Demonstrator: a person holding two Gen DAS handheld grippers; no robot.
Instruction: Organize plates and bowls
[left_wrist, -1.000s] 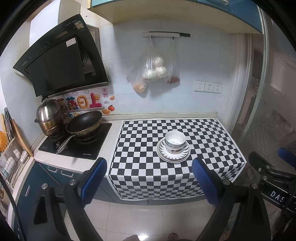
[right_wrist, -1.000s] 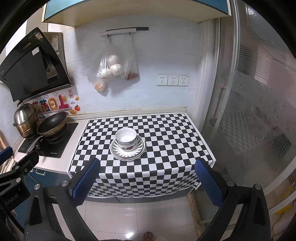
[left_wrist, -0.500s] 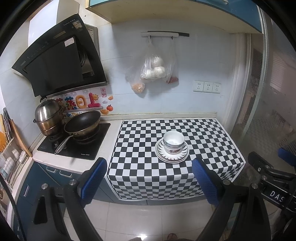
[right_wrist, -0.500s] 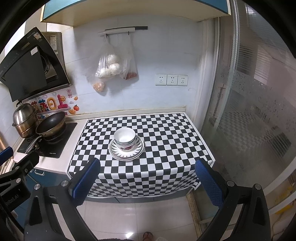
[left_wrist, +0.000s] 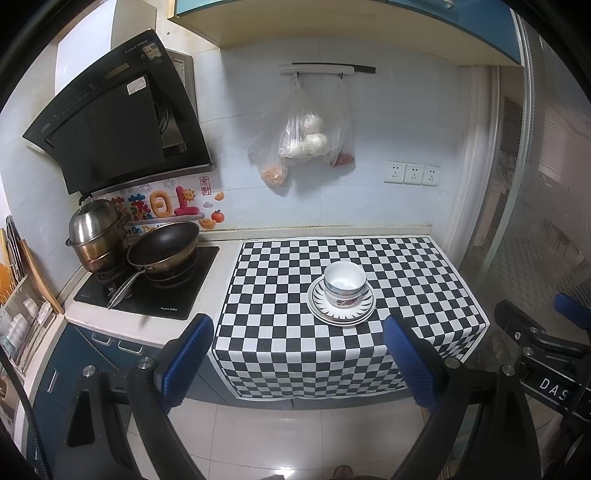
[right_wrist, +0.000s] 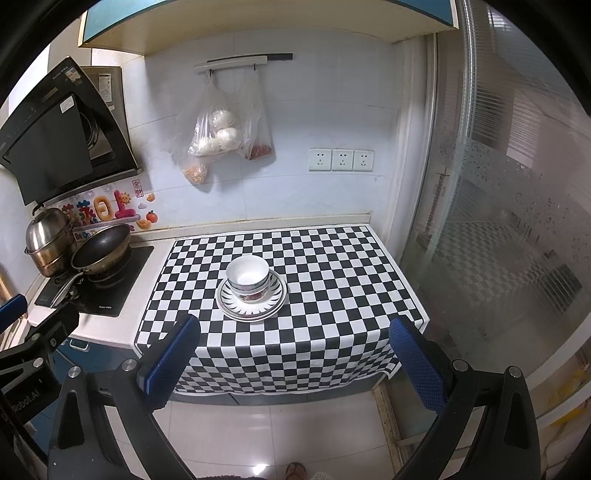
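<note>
A: Status of the crockery?

B: Stacked bowls (left_wrist: 345, 282), white with a floral band, sit nested on a stack of plates (left_wrist: 341, 308) with a black-rayed rim. The pile rests mid checkered cloth (left_wrist: 295, 339) on the tabletop (left_wrist: 225, 236). In the left wrist view it lies toward 1 o'clock of centre; in the right wrist view toward 11 o'clock.

A: Tools?

B: Left tool (left_wrist: 297, 358): blue pads spread wide, nothing between them, held back off the tabletop's front edge above the floor. Right tool (right_wrist: 295, 360): likewise spread and empty, well apart from the stack. Each shows at the margin of the other's view.

A: Which step?

B: My reading: everything looks gathered into one pile already, so this is either the finish or a pause before relocating it. No grasp under way.

A: Next move, if any?

B: If the pile must shift, a tool needs to come forward over the cloth and close on a plate rim low down, keeping the bowls level so they do not slide. Frying pan (left_wrist: 162, 247) and steel pot (left_wrist: 98, 236) at 9 o'clock stay out of the path
</note>
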